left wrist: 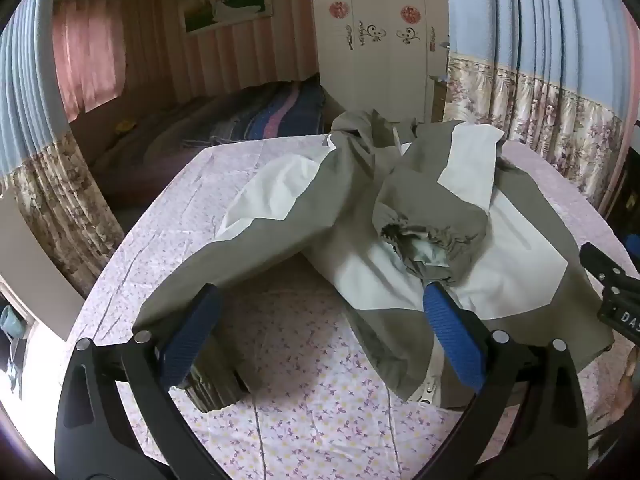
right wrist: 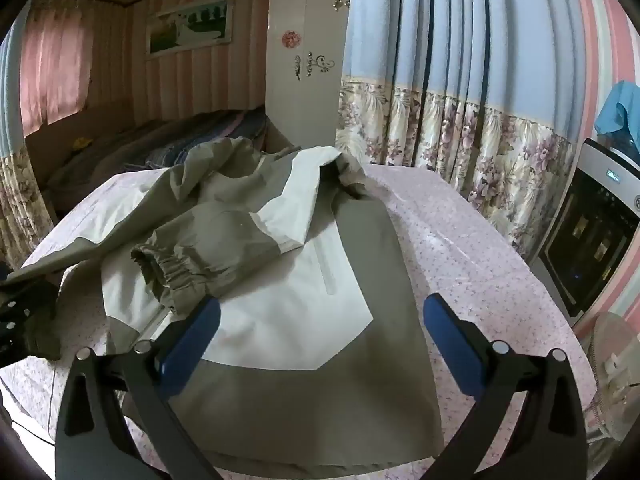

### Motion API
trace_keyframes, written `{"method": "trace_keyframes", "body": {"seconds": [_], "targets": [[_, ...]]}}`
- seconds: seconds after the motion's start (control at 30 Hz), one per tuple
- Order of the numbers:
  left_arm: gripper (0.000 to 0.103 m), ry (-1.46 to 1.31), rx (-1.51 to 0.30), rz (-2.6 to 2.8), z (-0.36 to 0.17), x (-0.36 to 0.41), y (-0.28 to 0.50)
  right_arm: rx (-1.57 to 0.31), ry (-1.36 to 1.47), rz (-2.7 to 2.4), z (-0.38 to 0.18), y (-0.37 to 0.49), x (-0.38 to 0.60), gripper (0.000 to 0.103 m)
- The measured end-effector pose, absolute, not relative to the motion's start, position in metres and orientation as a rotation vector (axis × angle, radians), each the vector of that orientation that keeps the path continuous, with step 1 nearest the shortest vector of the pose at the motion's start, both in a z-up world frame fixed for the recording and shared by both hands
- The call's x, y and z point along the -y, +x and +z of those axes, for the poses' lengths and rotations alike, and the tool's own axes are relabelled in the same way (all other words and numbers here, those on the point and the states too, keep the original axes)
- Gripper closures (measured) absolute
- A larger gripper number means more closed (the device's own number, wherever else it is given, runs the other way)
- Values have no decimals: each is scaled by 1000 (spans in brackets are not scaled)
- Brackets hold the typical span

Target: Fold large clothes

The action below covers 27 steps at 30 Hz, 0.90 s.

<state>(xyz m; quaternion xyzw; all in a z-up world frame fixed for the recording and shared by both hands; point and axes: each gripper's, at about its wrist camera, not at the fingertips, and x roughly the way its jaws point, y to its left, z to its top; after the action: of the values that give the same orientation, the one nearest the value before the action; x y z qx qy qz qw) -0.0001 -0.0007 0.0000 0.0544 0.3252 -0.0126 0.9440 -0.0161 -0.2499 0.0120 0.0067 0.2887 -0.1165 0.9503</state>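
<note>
An olive and white jacket [left wrist: 352,216] lies spread on the table with the floral cloth [left wrist: 304,400]. One sleeve with an elastic cuff [left wrist: 424,240] lies folded across the white chest panel. My left gripper [left wrist: 320,312] is open above the gap between the left sleeve and the body, holding nothing. In the right wrist view the jacket [right wrist: 320,320] lies with its hem toward me, the cuff [right wrist: 168,268] at the left. My right gripper [right wrist: 320,316] is open over the lower body, empty. The other gripper shows at the right edge of the left wrist view [left wrist: 612,284] and the left edge of the right wrist view [right wrist: 24,316].
A bed [left wrist: 224,128] lies beyond the table on the left. A white wardrobe [left wrist: 380,40] and blue floral curtains [right wrist: 460,112] stand behind. A dark appliance [right wrist: 592,232] and a fan [right wrist: 612,368] stand to the right of the table.
</note>
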Motion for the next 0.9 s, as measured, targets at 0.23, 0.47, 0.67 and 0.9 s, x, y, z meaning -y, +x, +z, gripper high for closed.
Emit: {"method": "trace_keyframes", "body": {"seconds": [0.23, 0.47, 0.67, 0.9], "targets": [[3, 92, -667, -20, 6, -5, 3, -607, 8, -241, 20, -19, 250, 2], [3, 87, -658, -8, 10, -8, 4, -607, 39, -223, 26, -24, 252, 2], [3, 83, -651, -5, 10, -10, 3, -620, 61, -215, 30, -23, 257, 2], [3, 83, -650, -3, 10, -11, 3, -626, 70, -213, 30, -22, 259, 2]]}}
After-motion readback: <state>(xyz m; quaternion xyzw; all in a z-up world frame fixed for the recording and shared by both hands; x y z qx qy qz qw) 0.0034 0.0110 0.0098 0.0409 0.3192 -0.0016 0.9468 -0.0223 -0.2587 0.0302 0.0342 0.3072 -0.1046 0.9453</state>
